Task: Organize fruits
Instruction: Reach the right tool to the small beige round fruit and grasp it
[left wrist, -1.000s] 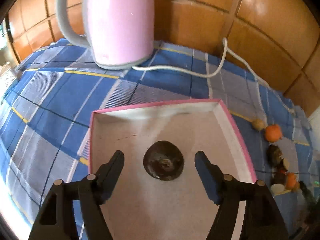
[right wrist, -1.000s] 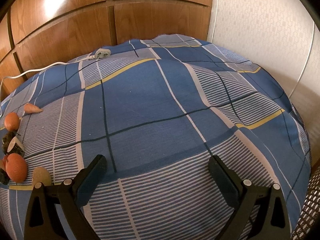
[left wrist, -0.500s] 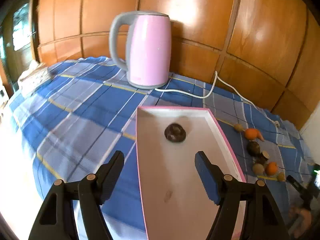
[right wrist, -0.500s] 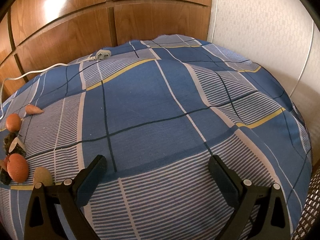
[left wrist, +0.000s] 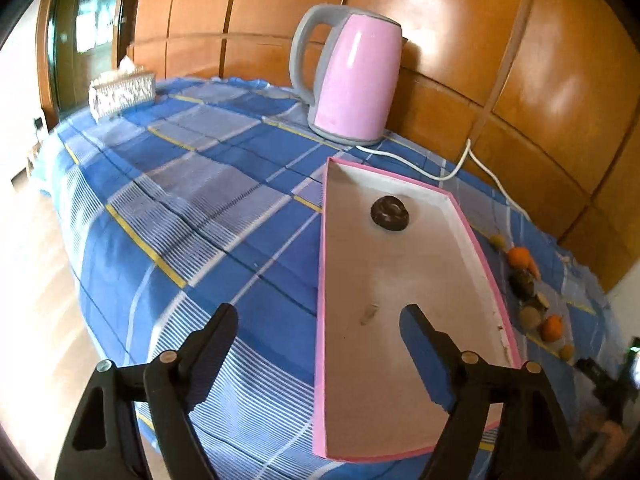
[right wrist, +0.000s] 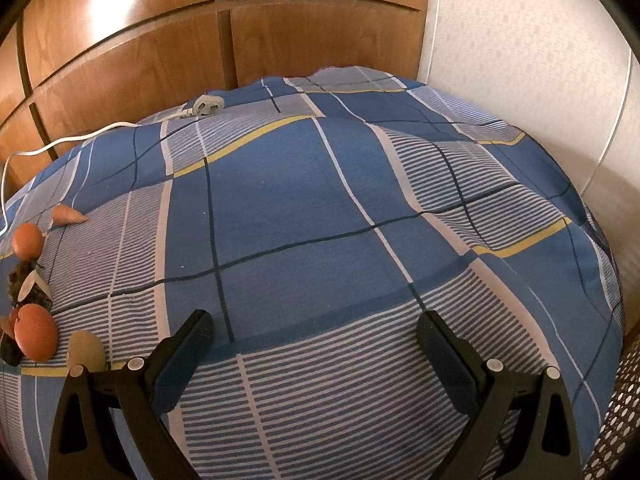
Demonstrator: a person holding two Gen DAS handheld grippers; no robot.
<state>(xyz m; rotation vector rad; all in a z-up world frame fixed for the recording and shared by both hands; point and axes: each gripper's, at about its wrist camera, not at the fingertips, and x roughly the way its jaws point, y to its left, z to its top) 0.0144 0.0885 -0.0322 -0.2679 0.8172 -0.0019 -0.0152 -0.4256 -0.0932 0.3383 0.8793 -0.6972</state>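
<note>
A pink-rimmed white tray (left wrist: 486,264) lies on the blue checked cloth, with one dark round fruit (left wrist: 390,214) near its far end. My left gripper (left wrist: 320,316) hovers over the tray's near left rim, its jaws opening and nothing between them. To the right of the tray lies a row of loose fruits: orange ones (left wrist: 519,257), dark ones (left wrist: 522,281) and pale ones (left wrist: 530,315). The right wrist view has the same pile at its left edge, with an orange fruit (right wrist: 35,338) and a pale one (right wrist: 85,351). My right gripper (right wrist: 316,332) stands open over bare cloth.
A pink kettle (left wrist: 354,80) stands by the wooden wall behind the tray, its white cord (left wrist: 424,170) trailing right to a plug (right wrist: 206,106). A tissue box (left wrist: 122,94) sits at the far left corner. The table's edge drops off at left (left wrist: 76,248).
My left gripper has pulled back from the tray and swung left, leaving the dark fruit lying in the tray, and its jaws are wider. The right gripper has not moved.
</note>
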